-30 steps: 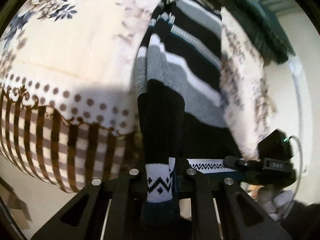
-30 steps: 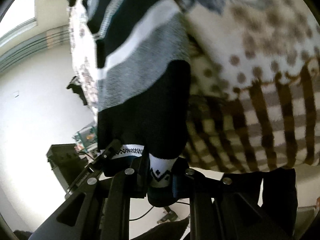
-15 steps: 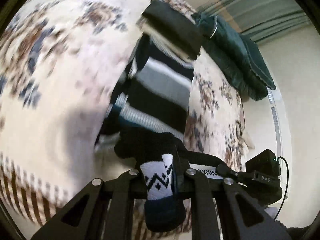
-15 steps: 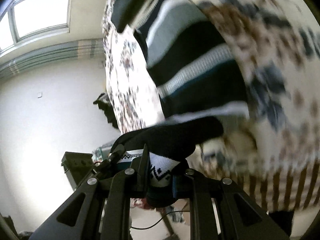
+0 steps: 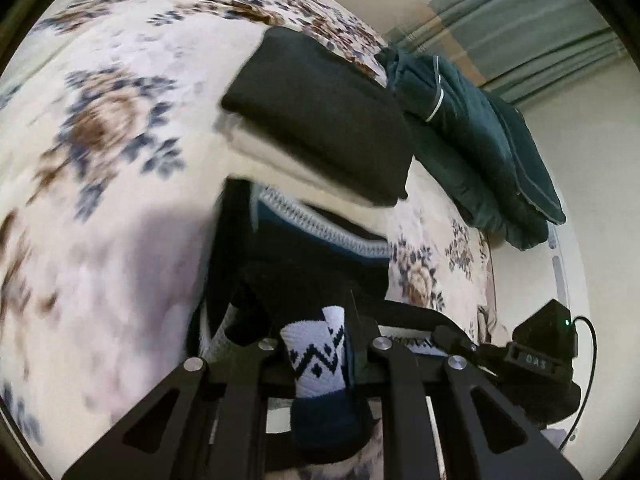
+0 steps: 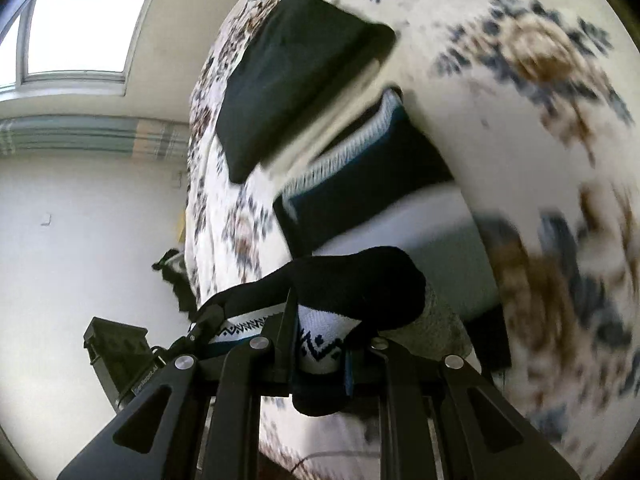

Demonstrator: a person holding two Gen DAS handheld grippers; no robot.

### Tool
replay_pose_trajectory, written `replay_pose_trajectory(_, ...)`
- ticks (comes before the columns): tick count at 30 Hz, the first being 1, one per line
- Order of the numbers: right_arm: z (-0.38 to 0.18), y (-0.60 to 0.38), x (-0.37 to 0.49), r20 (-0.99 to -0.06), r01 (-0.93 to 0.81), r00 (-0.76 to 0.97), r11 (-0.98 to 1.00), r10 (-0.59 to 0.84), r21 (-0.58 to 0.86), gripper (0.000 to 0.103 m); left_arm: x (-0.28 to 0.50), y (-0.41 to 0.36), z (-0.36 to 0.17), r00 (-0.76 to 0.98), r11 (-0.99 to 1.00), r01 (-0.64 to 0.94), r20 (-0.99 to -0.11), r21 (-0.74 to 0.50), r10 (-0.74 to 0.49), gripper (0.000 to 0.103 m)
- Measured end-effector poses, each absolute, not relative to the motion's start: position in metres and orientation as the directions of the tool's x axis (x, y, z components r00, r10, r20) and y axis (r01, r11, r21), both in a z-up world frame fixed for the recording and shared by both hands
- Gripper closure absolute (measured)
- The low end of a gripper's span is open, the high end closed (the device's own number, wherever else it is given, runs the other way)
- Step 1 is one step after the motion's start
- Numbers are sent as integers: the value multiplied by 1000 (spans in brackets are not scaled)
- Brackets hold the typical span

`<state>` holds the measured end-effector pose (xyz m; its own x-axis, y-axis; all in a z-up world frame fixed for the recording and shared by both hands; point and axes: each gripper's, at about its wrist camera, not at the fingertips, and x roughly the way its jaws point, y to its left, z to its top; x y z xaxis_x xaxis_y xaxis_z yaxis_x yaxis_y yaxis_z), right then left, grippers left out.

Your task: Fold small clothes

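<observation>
I have the left gripper [image 5: 320,360] and right gripper [image 6: 320,356] each pinching a hem corner of the striped sweater [image 5: 312,240], draped just before the folded pile [image 5: 320,112]. It's soft, floppy knit; corners grip best.

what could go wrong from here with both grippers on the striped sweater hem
1. Each hand-held gripper, left and right, pinches only the patterned hem of the striped sweater; a corner may slip out.
2. The fold could land on or nudge the folded black stack lying right beyond it on the floral blanket.
</observation>
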<state>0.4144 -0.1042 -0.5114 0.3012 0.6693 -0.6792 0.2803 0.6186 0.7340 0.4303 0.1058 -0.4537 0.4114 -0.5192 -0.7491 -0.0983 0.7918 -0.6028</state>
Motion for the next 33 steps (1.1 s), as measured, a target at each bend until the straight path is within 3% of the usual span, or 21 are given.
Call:
replay_pose_trajectory(4,-533,-110,476,-691,337,293,604,661,722,86,483,100,-484,346,773,-132,-760,-620,-550,87)
replay_pose_trajectory(6,-552,-117,502,-695,392,274,582,665,712,83,507,101,-507,304,744,-172,-753,-646,-584,78)
replay_pose_trajectory(8,-569,-124,526,-699,437,257,565,668,700,82,518,105,-520,300,704,-195,-725,-683,-620,60)
replay_pose_trajectory(11,-586,-125,546,-696,471,215,551,685,689,78,528,115,-532,332,649,-220,-682,-728,-652,46)
replay_pose_trajectory(12,-589,-125,553,-685,474,213,539,697,696,77,530,119,-534,346,636,-227,-672,-738,-655,46)
replay_pose_trajectory(14,-592,-127,558,-664,478,223,513,714,713,57,534,128,-537,375,604,-239,-646,-760,-665,46)
replay_pose_trajectory(15,-592,-127,563,-658,481,228,505,717,717,52,536,132,-538,374,610,-244,-654,-754,-658,46)
replay_pose_trajectory(20,-585,-125,575,-687,442,244,552,684,707,50,542,137,-527,370,737,-172,-736,-653,-566,46)
replay_pose_trajectory(27,-566,-137,573,-840,326,241,774,487,543,43,557,107,-539,264,891,16,-857,-455,-442,46)
replay_pose_trajectory(29,-580,-138,576,-850,334,197,782,489,527,43,560,104,-548,265,890,14,-857,-456,-443,52)
replay_pose_trajectory(30,-591,-136,579,-845,341,174,774,506,533,43,559,107,-548,293,881,17,-841,-472,-456,65)
replay_pose_trajectory(31,-598,-134,580,-837,345,160,765,523,544,44,559,110,-547,306,877,11,-833,-480,-460,98)
replay_pose_trajectory(33,-606,-128,582,-824,338,168,754,541,563,77,558,120,-543,332,854,-10,-807,-520,-488,97)
